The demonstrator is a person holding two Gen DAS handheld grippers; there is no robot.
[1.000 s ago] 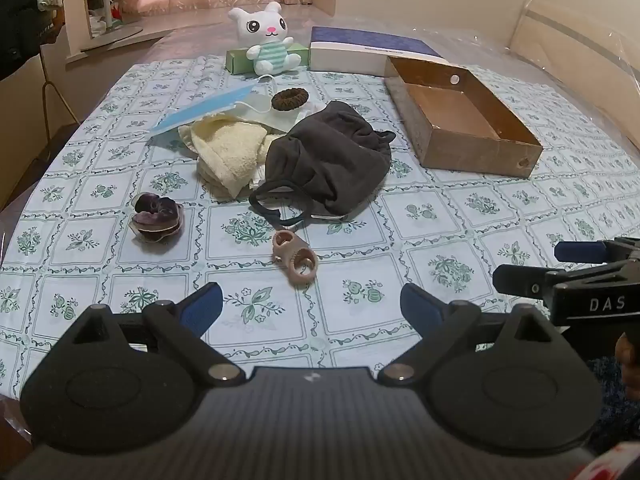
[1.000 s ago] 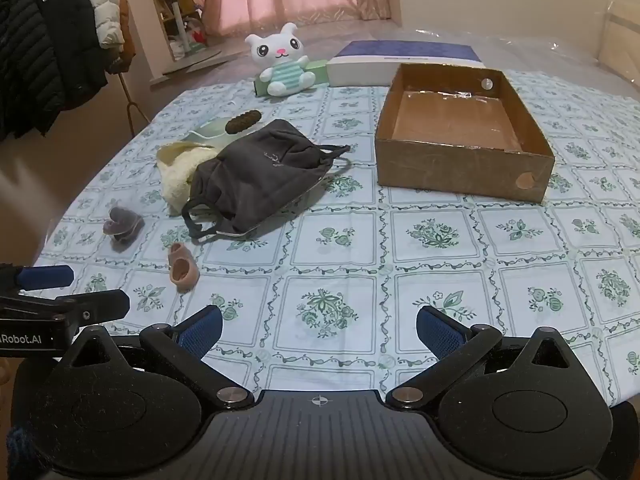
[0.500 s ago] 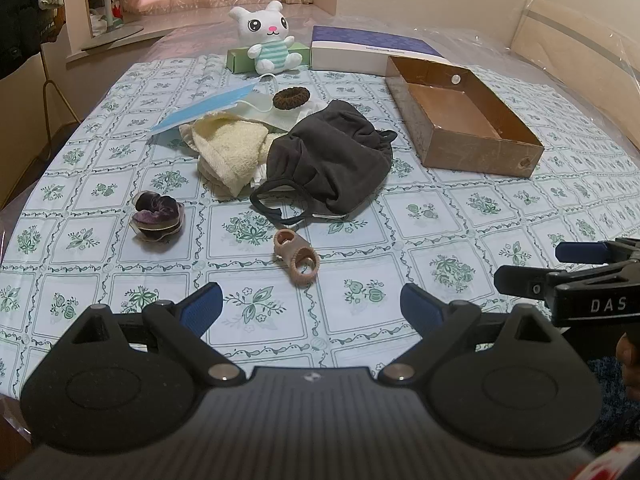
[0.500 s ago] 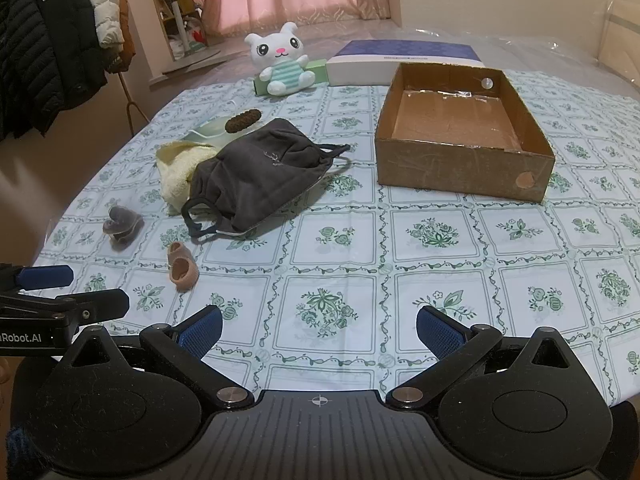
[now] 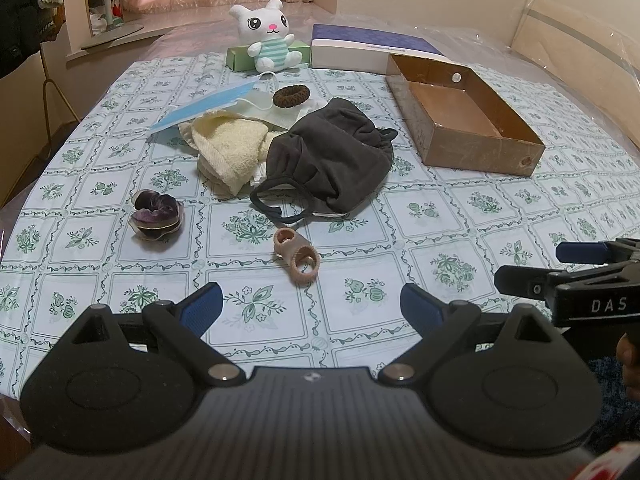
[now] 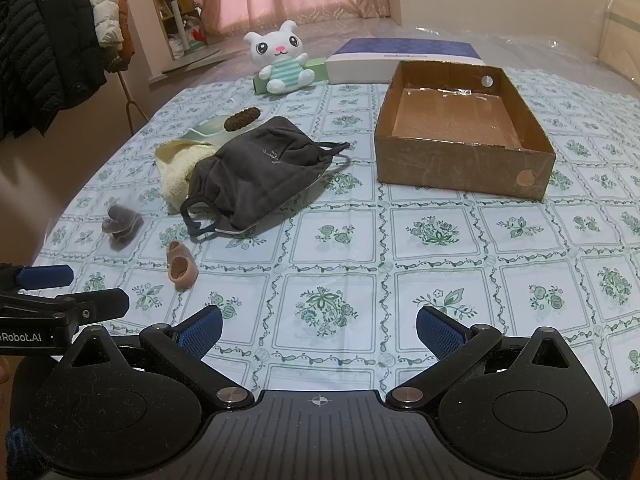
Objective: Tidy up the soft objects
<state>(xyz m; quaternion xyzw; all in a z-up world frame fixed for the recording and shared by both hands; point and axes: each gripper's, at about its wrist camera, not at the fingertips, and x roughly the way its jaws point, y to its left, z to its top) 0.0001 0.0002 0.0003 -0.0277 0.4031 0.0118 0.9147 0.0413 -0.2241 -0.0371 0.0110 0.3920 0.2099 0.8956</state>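
Observation:
A dark grey cloth mask (image 5: 332, 160) (image 6: 260, 168) lies mid-table, partly over a cream towel (image 5: 228, 148) (image 6: 176, 168). A blue surgical mask (image 5: 204, 108) and a brown scrunchie (image 5: 291, 95) (image 6: 242, 118) lie behind them. A purple scrunchie (image 5: 157, 216) (image 6: 120, 222) and a tan scrunchie (image 5: 298, 258) (image 6: 182, 266) lie nearer. An empty cardboard box (image 5: 464, 116) (image 6: 460, 128) stands to the right. My left gripper (image 5: 310, 306) is open and empty, just short of the tan scrunchie. My right gripper (image 6: 318, 330) is open and empty over bare tablecloth.
A white plush bunny (image 5: 270, 36) (image 6: 284, 62) sits at the back against a green box (image 5: 240, 58), beside a blue-and-white flat box (image 5: 372, 46) (image 6: 400, 58). Coats (image 6: 52, 40) hang at the left. The table's front edge is close below both grippers.
The left gripper's view has shifted very slightly. Both grippers stay open and no object has moved.

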